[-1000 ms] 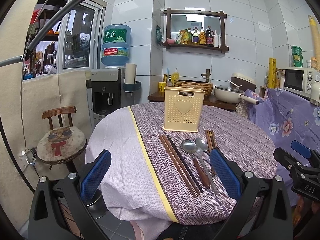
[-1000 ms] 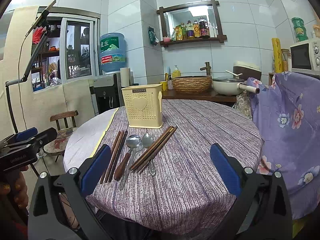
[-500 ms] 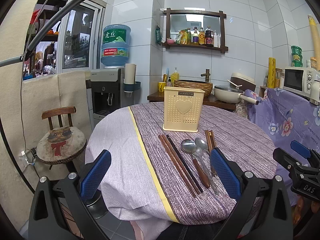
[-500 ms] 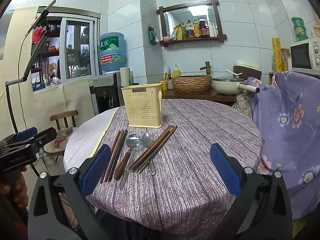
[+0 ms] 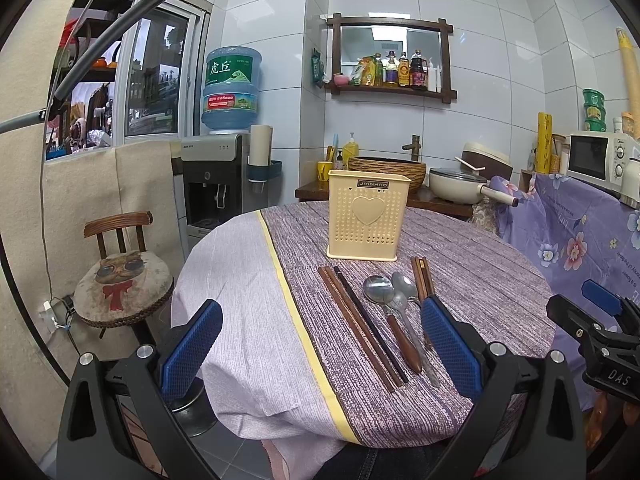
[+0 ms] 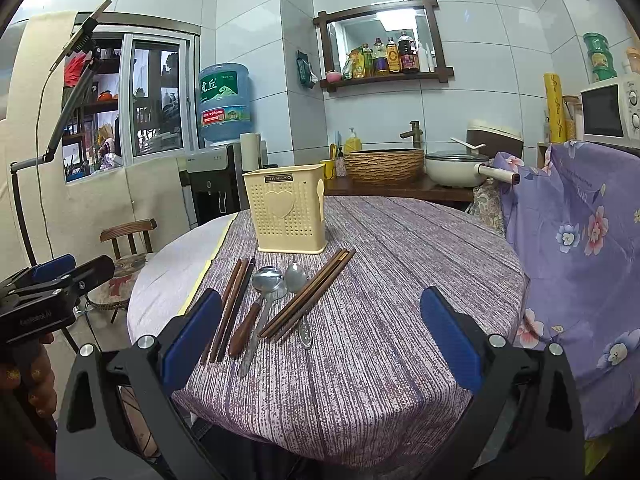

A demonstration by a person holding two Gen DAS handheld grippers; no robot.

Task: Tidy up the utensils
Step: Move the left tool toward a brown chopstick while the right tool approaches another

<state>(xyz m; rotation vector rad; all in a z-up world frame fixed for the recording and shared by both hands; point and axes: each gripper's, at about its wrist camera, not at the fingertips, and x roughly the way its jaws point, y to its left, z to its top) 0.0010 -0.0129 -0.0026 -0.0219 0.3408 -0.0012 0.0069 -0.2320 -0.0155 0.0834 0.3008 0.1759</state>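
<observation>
Both claws — left claw [image 5: 322, 344] and right claw [image 6: 320, 340] — hang spread and empty, unchanged from a second ago. Nothing's started: chopsticks [image 6: 308, 294] and spoons [image 6: 267, 280] lie mid-frame on my tabletop [image 6: 380, 300], before the holder [image 6: 288, 210].

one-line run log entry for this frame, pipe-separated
phase: pre-grasp | left gripper: open, empty | right gripper: open, empty | chopsticks, spoons: flat on table | holder: upright behind them

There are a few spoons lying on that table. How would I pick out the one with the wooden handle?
Find the cream holder on the round table. Just before it lie spoons between chopstick bundles. Yours is the wooden-handled spoon, the only one with a brown handle.
</observation>
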